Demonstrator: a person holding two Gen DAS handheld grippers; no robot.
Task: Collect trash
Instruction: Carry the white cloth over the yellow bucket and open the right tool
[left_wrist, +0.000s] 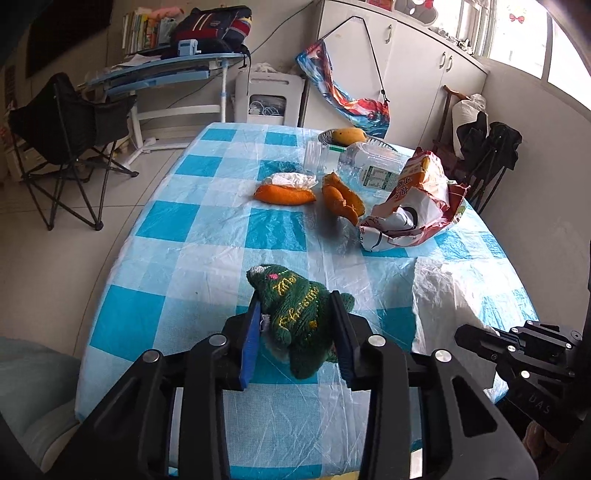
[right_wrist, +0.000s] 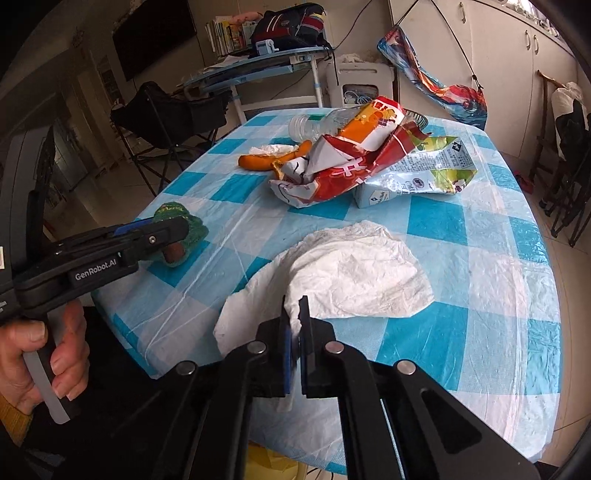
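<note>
Left wrist view: the left gripper (left_wrist: 295, 317) stands partly open, its two blue pads set on either side of a green knitted toy (left_wrist: 295, 317) with yellow stitched lettering. Both pads (left_wrist: 249, 343) press against the toy's flanks, so the toy is held between the jaws, its head projecting forward past the fingertips. Ahead of the jaws on the blue-and-white checked tablecloth (left_wrist: 207, 236) lie the items of rubbish: orange peel (left_wrist: 284, 194) with a crumpled tissue (left_wrist: 295, 179) straight ahead, a second piece of peel (left_wrist: 341, 199) just right of it, and a crushed red-and-white carton (left_wrist: 413, 206) further right. A clear plastic bottle (left_wrist: 369, 162) lies beyond these. To the right of the jaws a white plastic bag (left_wrist: 443, 291) is spread on the cloth, with the right gripper (left_wrist: 517, 350) at its near edge.

Right wrist view: the right gripper (right_wrist: 294, 314) is closed to a narrow slit, pinching the near edge of the white plastic bag (right_wrist: 354, 273), which lies directly ahead of the fingertips. Beyond the bag lie the crushed carton (right_wrist: 332, 173) and a flattened milk carton (right_wrist: 424, 177). To the left of the jaws, a hand (right_wrist: 37, 365) grips the left gripper (right_wrist: 173, 229), the green toy (right_wrist: 184, 229) held in it.
</note>
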